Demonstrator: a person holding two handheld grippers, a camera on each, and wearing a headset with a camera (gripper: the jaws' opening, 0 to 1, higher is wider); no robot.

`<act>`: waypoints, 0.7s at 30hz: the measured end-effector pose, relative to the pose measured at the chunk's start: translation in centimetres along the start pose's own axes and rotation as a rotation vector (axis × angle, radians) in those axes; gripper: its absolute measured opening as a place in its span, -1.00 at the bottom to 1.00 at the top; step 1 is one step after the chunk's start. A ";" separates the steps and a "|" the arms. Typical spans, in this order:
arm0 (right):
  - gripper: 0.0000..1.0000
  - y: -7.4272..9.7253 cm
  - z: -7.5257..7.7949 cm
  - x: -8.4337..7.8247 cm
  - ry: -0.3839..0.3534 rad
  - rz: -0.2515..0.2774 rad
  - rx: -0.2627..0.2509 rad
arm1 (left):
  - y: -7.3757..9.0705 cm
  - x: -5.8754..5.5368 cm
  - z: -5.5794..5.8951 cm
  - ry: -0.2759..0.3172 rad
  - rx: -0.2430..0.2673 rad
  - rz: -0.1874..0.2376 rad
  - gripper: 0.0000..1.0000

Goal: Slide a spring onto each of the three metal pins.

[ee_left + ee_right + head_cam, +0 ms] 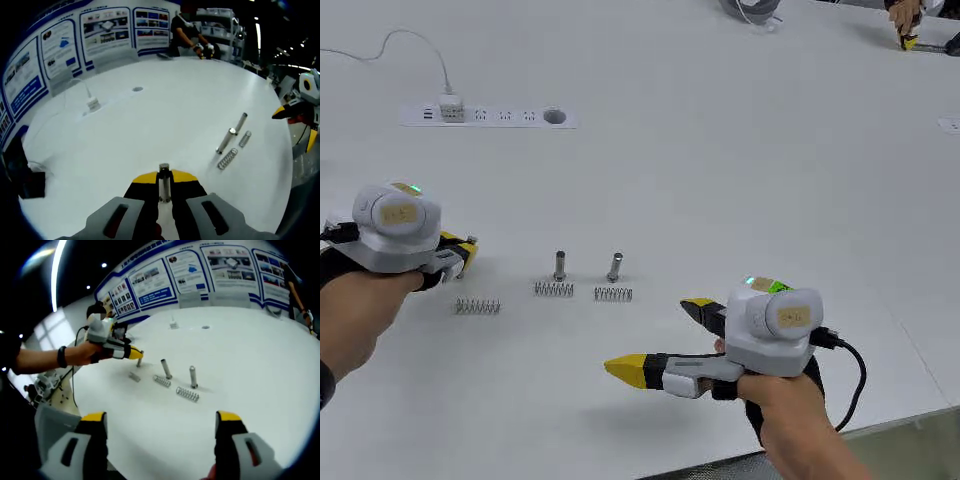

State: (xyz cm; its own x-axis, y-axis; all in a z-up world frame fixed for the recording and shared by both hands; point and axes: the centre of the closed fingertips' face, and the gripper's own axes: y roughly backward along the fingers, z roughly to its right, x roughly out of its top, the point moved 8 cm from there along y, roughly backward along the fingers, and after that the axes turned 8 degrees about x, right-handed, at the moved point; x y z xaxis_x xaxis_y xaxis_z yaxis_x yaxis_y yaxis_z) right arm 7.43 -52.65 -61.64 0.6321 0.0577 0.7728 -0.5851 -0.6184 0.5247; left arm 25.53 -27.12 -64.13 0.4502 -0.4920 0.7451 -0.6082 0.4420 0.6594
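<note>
White bench (720, 180), poster wall (210, 270) behind; L tool (164, 177) pinching pin (163, 189), R tool (161, 418) spread.

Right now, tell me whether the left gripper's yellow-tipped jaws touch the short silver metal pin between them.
Touching. The left gripper view shows the left gripper shut on the metal pin, both jaws pressed against its sides.

Three metal pins (560, 264) (615, 266) (164, 186), three springs (478, 306) (554, 289) (613, 294), two tongs (465, 252) (658, 337), one power strip (510, 117) with seemingly one plug (451, 106).
</note>
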 end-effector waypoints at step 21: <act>0.81 -0.1 -0.2 0.3 0.005 0.012 0.008 | 1.7 -1.1 0.8 0.038 0.016 0.021 -0.84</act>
State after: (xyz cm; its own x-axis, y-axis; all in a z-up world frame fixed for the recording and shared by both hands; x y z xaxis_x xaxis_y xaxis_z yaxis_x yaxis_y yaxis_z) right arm 7.57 -52.36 -61.42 0.6228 0.0539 0.7805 -0.5885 -0.6251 0.5128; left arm 23.53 -26.41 -63.92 0.4617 -0.4536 0.7623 -0.6278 0.4400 0.6421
